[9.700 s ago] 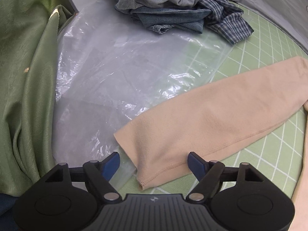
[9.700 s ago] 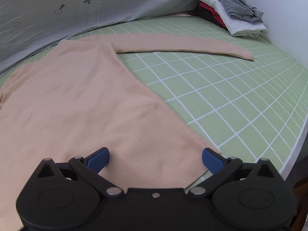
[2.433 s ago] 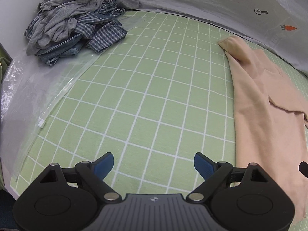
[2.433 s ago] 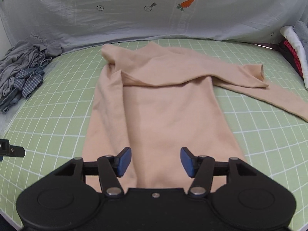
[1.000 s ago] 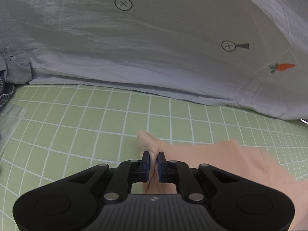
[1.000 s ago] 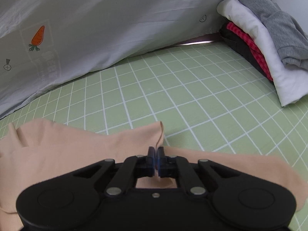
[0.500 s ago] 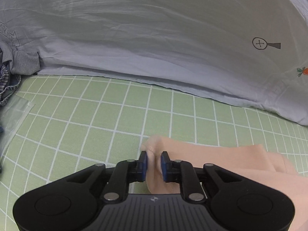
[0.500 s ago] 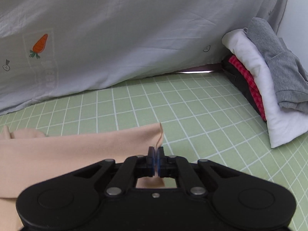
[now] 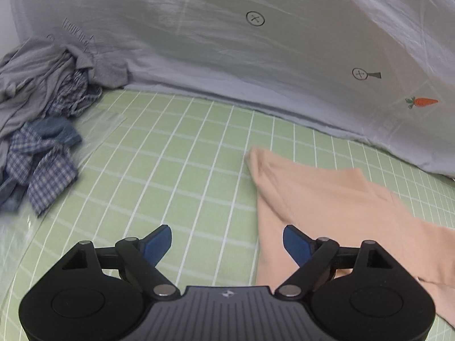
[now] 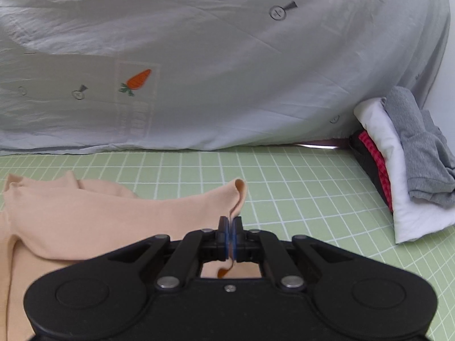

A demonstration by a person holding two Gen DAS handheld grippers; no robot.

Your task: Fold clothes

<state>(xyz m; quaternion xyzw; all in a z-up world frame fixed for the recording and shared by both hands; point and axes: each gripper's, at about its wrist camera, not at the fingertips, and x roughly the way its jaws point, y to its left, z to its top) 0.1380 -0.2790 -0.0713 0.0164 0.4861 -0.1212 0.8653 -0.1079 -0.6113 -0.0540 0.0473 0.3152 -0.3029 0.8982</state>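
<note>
A peach long-sleeved top point(image 9: 327, 207) lies on the green grid mat point(image 9: 176, 170), its shoulder corner pointing toward the back. My left gripper point(image 9: 227, 241) is open and empty just above the mat, its right finger point(image 9: 295, 245) over the top's left edge. In the right wrist view the same top point(image 10: 99, 221) spreads to the left. My right gripper point(image 10: 230, 234) is shut on a pinched fold of the top and holds that corner raised off the mat.
A heap of unfolded grey, plaid and denim clothes point(image 9: 37, 119) sits at the left on a clear plastic bag point(image 9: 96, 130). A folded stack of white, red and grey garments point(image 10: 403, 159) sits at the right. A pale printed sheet point(image 10: 213, 62) hangs behind the mat.
My left gripper has opened, let go of the top's shoulder corner and drawn back. My right gripper stays shut on its corner and has lifted it slightly.
</note>
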